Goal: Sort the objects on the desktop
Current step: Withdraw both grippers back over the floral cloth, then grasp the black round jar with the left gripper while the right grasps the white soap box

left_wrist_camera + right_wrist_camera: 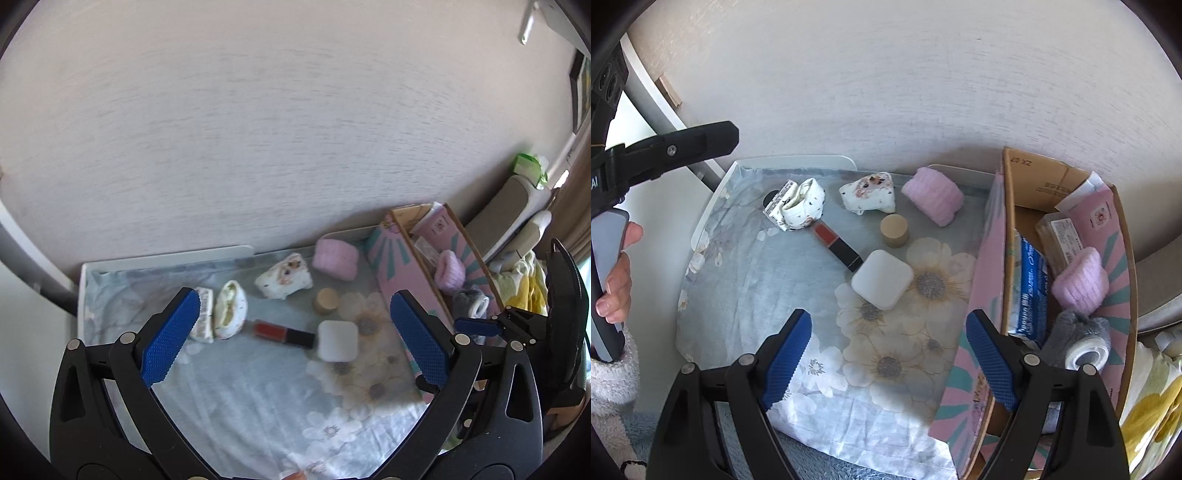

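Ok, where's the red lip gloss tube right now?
The lip gloss tube lies flat on the floral cloth, mid-table in both wrist views, between the white patterned sock roll and the white square case, its dark cap toward the case.

The grey sock roll [1078, 339] sits half hidden behind the right gripper [888, 350] — box labels unreadable.

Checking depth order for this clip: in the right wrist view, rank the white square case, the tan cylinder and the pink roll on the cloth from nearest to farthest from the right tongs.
1. White square case, just ahead of the open right tongs.
2. Tan cylinder, farther back, centre.
3. Pink roll, farthest, by the wall, slightly right.
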### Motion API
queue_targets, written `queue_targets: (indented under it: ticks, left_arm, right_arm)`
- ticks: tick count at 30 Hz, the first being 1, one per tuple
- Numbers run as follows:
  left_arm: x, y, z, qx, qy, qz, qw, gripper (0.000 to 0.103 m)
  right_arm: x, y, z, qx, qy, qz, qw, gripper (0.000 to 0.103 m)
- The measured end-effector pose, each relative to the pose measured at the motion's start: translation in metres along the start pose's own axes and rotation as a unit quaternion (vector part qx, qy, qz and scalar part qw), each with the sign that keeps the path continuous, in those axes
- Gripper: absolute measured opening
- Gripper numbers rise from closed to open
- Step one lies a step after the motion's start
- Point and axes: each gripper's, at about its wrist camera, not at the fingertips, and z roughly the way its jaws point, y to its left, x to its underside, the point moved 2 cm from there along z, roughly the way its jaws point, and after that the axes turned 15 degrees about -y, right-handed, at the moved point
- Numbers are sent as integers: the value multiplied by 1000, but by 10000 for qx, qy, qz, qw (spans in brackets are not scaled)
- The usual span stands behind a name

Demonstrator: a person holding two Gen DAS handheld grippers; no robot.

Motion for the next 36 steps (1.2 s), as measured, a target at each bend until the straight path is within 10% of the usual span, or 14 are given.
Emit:
queue_targets:
  ticks: [21,36]
  left_arm:
    - [54,105,-13,-797,104,-308,9963,103]
    - [98,137,59,-857,505,-364,9944,100]
  right_arm:
    - [7,27,26,56,44,67,10000,83]
    - [38,29,96,257,480,670,9963,83]
